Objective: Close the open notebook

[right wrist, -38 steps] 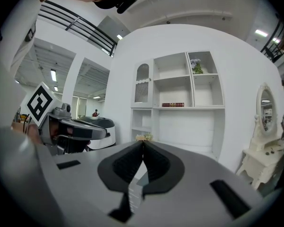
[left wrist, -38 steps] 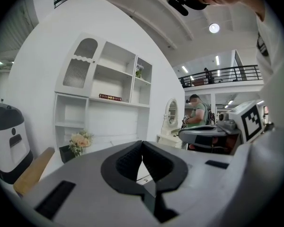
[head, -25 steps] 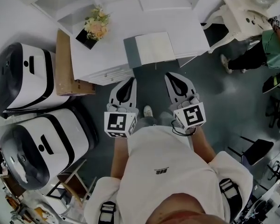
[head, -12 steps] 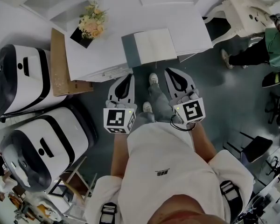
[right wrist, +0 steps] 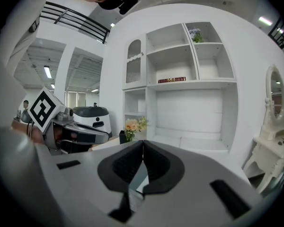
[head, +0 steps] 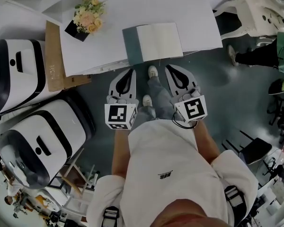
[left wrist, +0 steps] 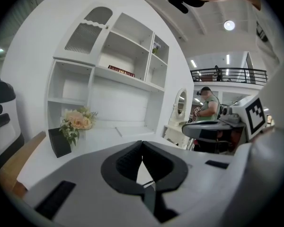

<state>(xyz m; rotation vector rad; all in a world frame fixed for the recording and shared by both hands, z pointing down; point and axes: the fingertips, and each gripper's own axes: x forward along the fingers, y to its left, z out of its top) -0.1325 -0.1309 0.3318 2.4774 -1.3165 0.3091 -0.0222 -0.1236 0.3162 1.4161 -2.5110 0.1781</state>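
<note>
My left gripper (head: 130, 72) and right gripper (head: 172, 68) hang side by side over the floor, short of the desk (head: 104, 46). Both are clenched, pads pressed tip to tip, with nothing between them. The notebook (head: 154, 42) lies open near the desk's front edge, at 12 o'clock from the grippers and apart from both. Its grey cover shows at 9 o'clock and the pale page at 3 o'clock. The flowers (head: 87, 17) stand at 10 o'clock from the notebook, well apart from it. My shoe (head: 152, 72) shows between the two grippers.
</note>
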